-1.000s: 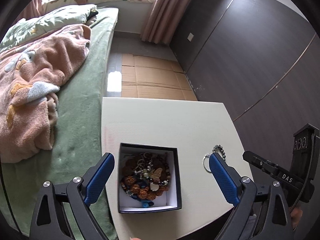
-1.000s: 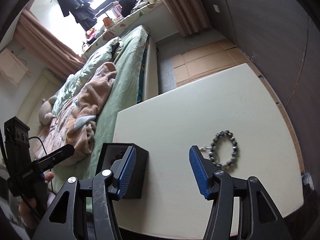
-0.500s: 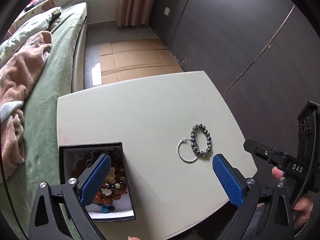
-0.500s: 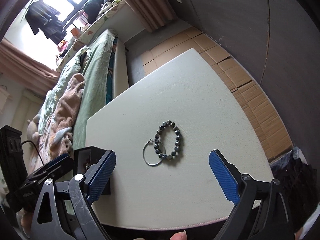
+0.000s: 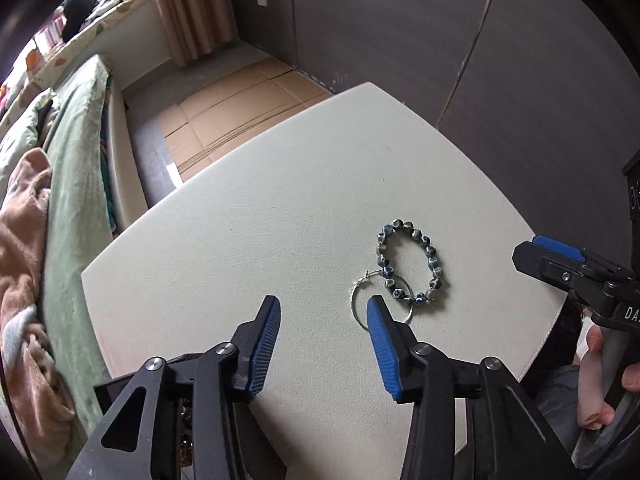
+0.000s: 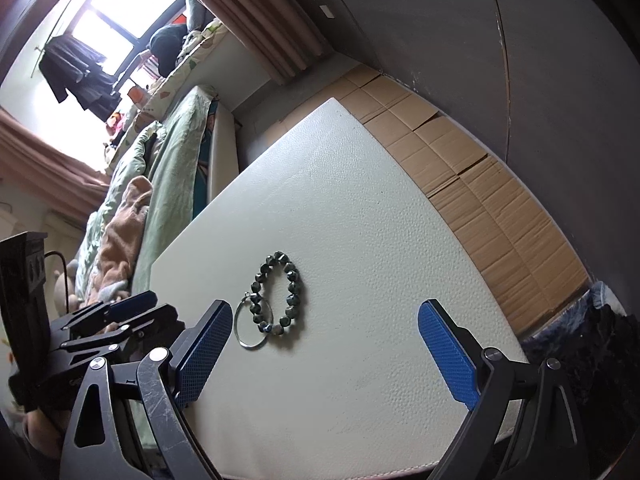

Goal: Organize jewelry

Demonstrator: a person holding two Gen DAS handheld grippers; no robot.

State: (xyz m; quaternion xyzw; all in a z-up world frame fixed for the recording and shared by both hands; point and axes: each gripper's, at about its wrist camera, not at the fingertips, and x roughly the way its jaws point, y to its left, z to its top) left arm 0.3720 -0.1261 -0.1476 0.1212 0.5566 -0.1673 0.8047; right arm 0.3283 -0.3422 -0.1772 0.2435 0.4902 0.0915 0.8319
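- Step in hand: picking up the bead bracelet point(image 6: 277, 293) and ring point(image 6: 253, 327) near the table's point(image 5: 248, 216) right edge.
- Left claw point(image 5: 322, 334) narrow, empty; right claw point(image 6: 325, 346) wide, empty.
- Next: descend, pinch.

The right gripper point(image 6: 324, 344) is spread wide over the near part of a white leather-textured table point(image 6: 360, 208), its blue-padded fingers point(image 6: 448, 350) holding nothing. Between them and a little toward the left finger lies a dark beaded bracelet point(image 6: 280, 290), its lower left beads overlapping a thin silver hoop point(image 6: 253, 326) that lies flat on the table. At the left edge the left gripper point(image 6: 120, 316) reaches in low beside the table, its fingers only slightly apart. Flattened cardboard point(image 6: 480, 184) covers the floor along a dark wall panel point(image 6: 520, 40), and a bed with green bedding point(image 6: 168, 168) runs toward a bright window point(image 6: 100, 20).
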